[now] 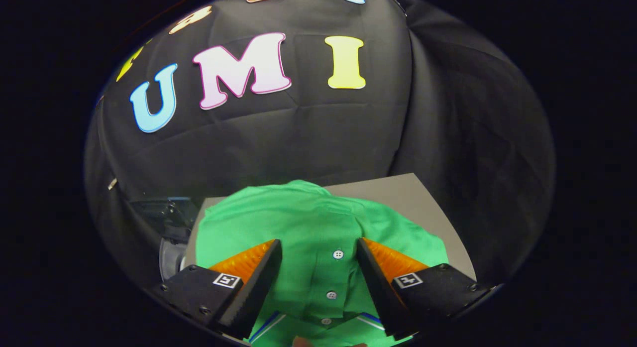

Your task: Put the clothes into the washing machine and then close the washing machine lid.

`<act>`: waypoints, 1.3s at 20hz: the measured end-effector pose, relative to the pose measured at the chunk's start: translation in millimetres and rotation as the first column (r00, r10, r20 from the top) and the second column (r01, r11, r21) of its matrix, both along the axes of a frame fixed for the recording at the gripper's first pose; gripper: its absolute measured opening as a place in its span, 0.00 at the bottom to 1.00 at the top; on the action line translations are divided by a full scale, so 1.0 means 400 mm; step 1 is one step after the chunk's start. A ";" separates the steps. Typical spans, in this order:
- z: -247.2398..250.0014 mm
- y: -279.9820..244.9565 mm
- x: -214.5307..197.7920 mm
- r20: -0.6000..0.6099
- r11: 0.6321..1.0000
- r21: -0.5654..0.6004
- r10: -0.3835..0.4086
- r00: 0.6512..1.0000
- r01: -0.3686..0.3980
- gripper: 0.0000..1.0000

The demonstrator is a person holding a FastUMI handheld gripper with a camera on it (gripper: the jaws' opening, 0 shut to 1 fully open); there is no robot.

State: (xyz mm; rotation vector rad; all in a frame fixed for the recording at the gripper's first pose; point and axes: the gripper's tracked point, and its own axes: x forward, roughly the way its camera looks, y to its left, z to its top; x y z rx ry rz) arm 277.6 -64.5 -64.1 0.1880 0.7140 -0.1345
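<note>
A green shirt (318, 227) lies spread on a grey tabletop (423, 197), and everything here is placed in relation to that shirt. Its button placket runs straight away from the camera, so the shirt's long axis points along the fingers and towards the black cloth wall (298, 148) beyond. Three small white buttons (338, 254) sit in a line on the placket, one after another, the nearest close to a collar trimmed with thin blue and white stripes. The far end of the shirt bunches up into a soft hump close to the back edge of the table.

The gripper (318, 252) is poised over the shirt with its two fingers spread wide apart, one on each side of the placket, nothing pinched between them. Whether the fingertips touch the cloth cannot be told.

Left of the shirt, past the table's edge, part of a dark machine with a clear panel and a rounded pale rim (169, 237) shows; it is dim and cut off by the left finger, so its shape is hard to make out. The collar end of the shirt is cropped, and the fingers cover its sides.
</note>
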 end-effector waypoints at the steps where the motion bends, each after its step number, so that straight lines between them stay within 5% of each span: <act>1: 0.011 -0.014 0.013 0.028 1.000 -0.018 -0.006 1.000 0.007 0.87; 4: 0.007 -0.035 0.015 0.012 0.997 -0.007 -0.083 0.996 0.083 0.65; 6: 0.012 -0.032 0.016 0.019 0.992 0.037 -0.122 0.992 0.121 0.25; 7: 0.015 -0.034 0.020 0.026 0.991 0.044 -0.125 0.992 0.124 0.14; 10: 0.068 -0.035 0.032 0.094 0.992 0.021 -0.128 0.987 0.126 0.06; 16: 0.217 0.041 0.023 0.120 0.993 -0.036 -0.108 0.987 0.113 0.06; 26: 0.340 0.330 0.000 0.155 1.000 -0.025 -0.012 0.988 0.016 0.06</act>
